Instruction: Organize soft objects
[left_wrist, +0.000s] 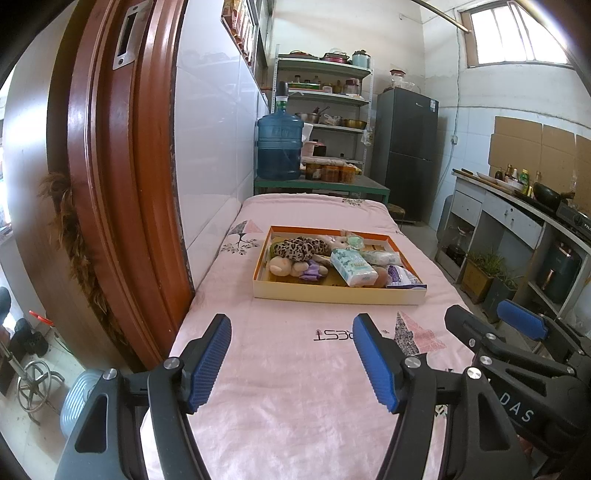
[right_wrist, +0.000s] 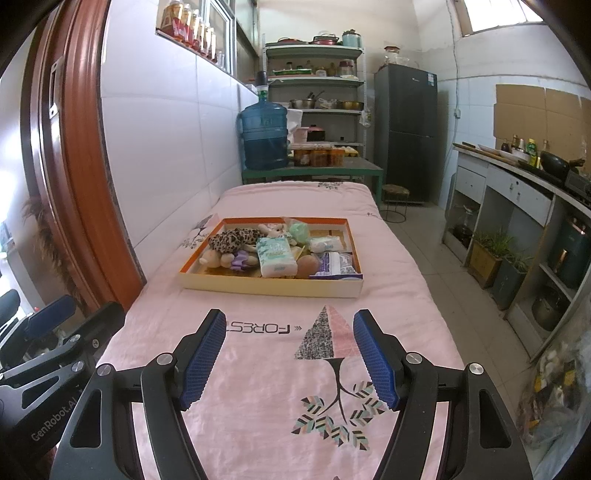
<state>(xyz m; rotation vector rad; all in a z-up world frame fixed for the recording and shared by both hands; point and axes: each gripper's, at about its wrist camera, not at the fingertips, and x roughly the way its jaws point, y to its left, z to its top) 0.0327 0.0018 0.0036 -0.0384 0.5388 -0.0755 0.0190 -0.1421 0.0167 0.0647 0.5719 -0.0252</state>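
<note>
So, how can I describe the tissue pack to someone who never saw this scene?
Find the pink-covered table and the shallow orange-rimmed box on it. Near the box's front middle lies the tissue pack, tilted over other items. It is the only white rectangular packet with a green leaf print, between the plush toys and a purple-and-white packet.

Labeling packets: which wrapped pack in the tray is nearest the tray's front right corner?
The purple-and-white pack, lying against the tray's front right corner. The teal tissue pack sits more central; the white pack lies behind.
</note>
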